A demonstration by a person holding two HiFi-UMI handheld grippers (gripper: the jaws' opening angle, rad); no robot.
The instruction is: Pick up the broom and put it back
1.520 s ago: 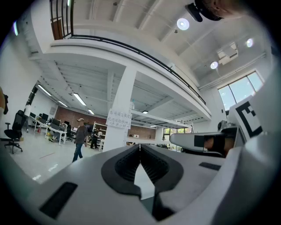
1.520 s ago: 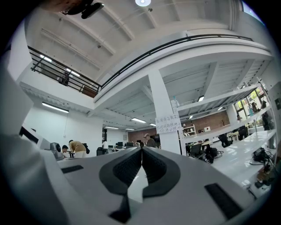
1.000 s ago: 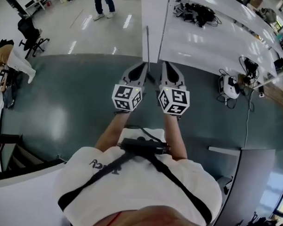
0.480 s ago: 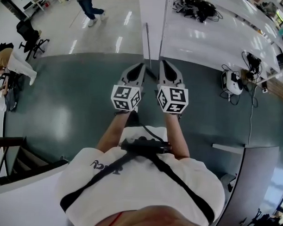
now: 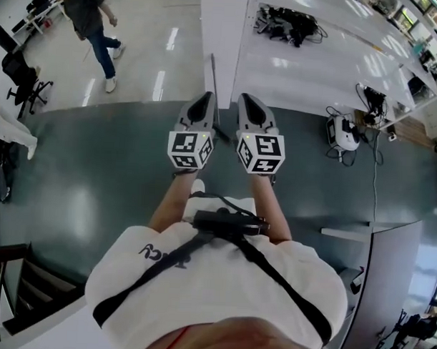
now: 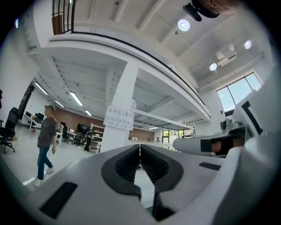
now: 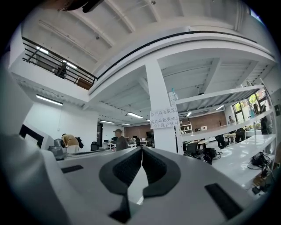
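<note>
— Tongs first: how do they stand?

— Left gripper (image 5: 205, 97) and right gripper (image 5: 247, 98) are held level, side by side. Each has its jaws pressed together with nothing between them. Their shells are smooth, pale-grey moulded plastic. The pads (image 6: 153, 165) are black and ribbed, set in a rounded hollow. Each gripper carries a cube (image 5: 187, 149) printed with black-and-white square markers.

— And the broom?

— Not certain. Between the two noses a thin pole (image 5: 214, 84) runs forward, pale grey along its length and dark at its near end, which slips in between the grippers. Whether it is the broom's handle I cannot tell, and neither gripper view shows it.

— What lies beyond?

— Glossy dark-green floor (image 5: 97, 173), then a square white pillar (image 5: 222, 34). A paper sheet (image 7: 163, 118) is stuck on the pillar, with three rows of handwritten characters too small to read. Further off stands a long white table (image 5: 315, 73) with a tangle of black cables (image 5: 284, 22). A person (image 5: 91, 23) is walking on pale, shiny flooring.
</note>
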